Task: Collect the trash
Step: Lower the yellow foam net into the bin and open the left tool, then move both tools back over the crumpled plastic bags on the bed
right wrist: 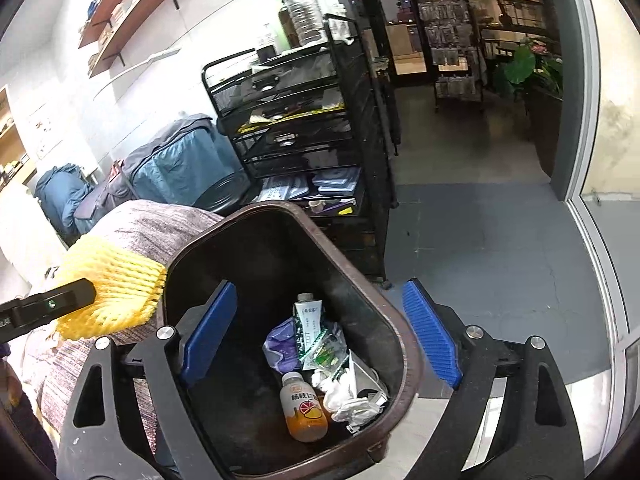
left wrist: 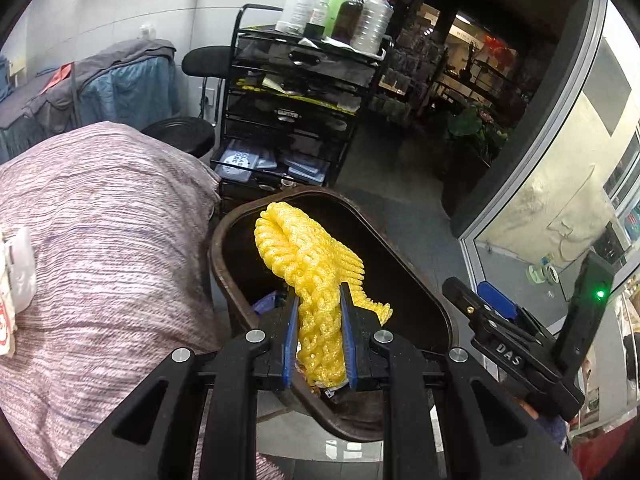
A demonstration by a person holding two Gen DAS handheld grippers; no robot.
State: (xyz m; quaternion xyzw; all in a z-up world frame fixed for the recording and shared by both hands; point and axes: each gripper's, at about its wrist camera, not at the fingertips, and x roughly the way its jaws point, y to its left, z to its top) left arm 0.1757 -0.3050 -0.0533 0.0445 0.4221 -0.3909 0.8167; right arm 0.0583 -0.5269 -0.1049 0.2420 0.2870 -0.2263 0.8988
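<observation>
Cart (left wrist: 296,92) behind bin (left wrist: 224,232), cushion (left wrist: 100,240) beside.

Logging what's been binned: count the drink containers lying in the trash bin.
2: an orange juice bottle at the near end of the trash bin, and a white-green carton beyond it. Wrappers may hide more.

Left black plastic two-finger gripper (left wrist: 320,332): ribbed blue pads (left wrist: 291,340), silver screw heads. Right black plastic two-finger gripper (right wrist: 320,336): same blue pads (right wrist: 430,332), "DAS" lettering, green LED.
</observation>
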